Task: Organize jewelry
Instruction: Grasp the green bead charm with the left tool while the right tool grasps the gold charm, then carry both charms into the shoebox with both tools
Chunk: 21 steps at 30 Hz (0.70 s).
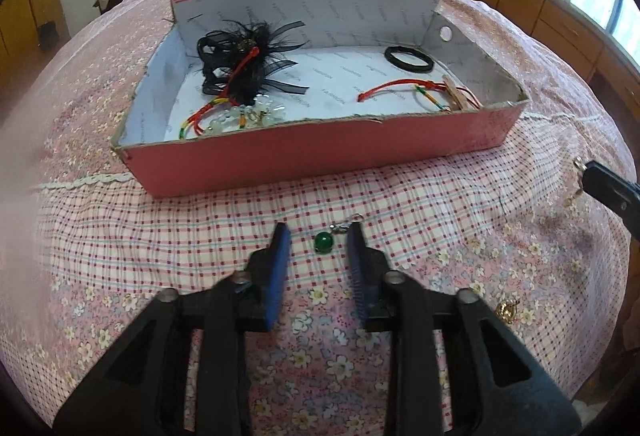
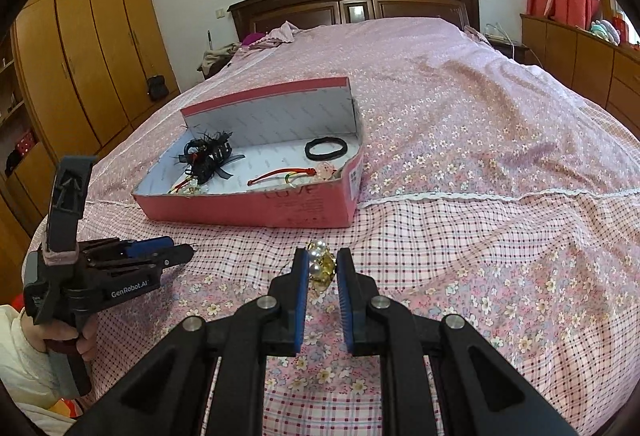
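A green bead pendant [image 1: 324, 242] with a small metal clasp lies on the checked bedspread. My left gripper [image 1: 318, 236] stands open around it, its blue pads on either side and clear of the bead. From the right wrist view the left gripper [image 2: 186, 250] sits low over the bed at the left. My right gripper [image 2: 322, 262] is shut on a gold piece with pearls [image 2: 319, 256], held above the bedspread. In the left wrist view the right gripper [image 1: 588, 172] enters at the right edge with gold bits dangling from it.
An open pink cardboard box [image 1: 320, 156] lies on the bed beyond both grippers. It holds a black feather hairpiece [image 1: 244, 56], a black ring [image 1: 409, 58], red cord bracelets [image 1: 400, 86] and clear beads [image 1: 240, 116]. A small gold item [image 1: 508, 310] rests on the bedspread at the right.
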### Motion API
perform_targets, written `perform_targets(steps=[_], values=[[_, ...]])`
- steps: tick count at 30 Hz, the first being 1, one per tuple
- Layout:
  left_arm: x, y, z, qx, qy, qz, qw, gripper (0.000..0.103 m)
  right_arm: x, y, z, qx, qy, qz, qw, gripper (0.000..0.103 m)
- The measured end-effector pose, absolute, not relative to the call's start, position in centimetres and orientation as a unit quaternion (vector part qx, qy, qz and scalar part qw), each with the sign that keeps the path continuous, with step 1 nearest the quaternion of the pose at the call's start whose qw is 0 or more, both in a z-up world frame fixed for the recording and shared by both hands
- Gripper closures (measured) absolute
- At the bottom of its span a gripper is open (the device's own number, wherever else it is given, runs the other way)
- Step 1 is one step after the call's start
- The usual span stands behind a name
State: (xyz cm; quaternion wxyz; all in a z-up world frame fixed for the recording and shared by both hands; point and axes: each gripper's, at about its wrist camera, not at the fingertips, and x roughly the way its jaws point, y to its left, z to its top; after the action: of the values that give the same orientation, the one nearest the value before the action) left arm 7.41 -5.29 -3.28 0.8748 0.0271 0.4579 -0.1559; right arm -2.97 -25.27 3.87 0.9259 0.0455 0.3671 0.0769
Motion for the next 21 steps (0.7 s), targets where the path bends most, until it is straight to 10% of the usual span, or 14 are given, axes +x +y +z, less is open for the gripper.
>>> perform_targets(steps=[21], values=[[5.0,-3.2,0.8,-0.02,0.42,-0.193,0.887,0.102,-3.5,-24.1,5.5,0.043,0.358,0.086,0.929,0.087]])
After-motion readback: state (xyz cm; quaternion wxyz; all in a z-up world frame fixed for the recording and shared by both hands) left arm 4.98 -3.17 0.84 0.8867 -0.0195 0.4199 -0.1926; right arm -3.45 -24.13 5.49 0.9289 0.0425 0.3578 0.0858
